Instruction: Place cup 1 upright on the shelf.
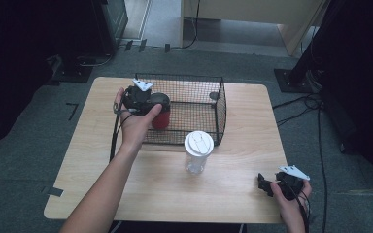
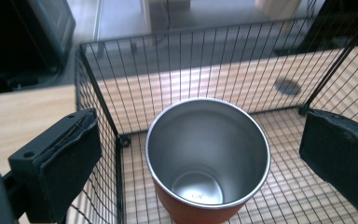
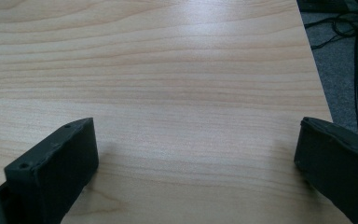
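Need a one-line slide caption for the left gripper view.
Open left gripper poised over the empty red steel cup standing inside the black wire basket.

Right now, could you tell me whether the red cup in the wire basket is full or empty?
Empty: the left gripper view looks straight into the red cup and shows its bare steel bottom.

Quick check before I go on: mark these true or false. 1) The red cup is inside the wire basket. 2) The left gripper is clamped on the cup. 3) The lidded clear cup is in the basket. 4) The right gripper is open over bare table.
1) The red cup stands inside the wire basket: true.
2) The left gripper is clamped on it: false, its jaws stand wide, clear of the rim.
3) The lidded clear cup is in the basket: false, it stands on the table in front of it.
4) The right gripper is open over bare table: true.
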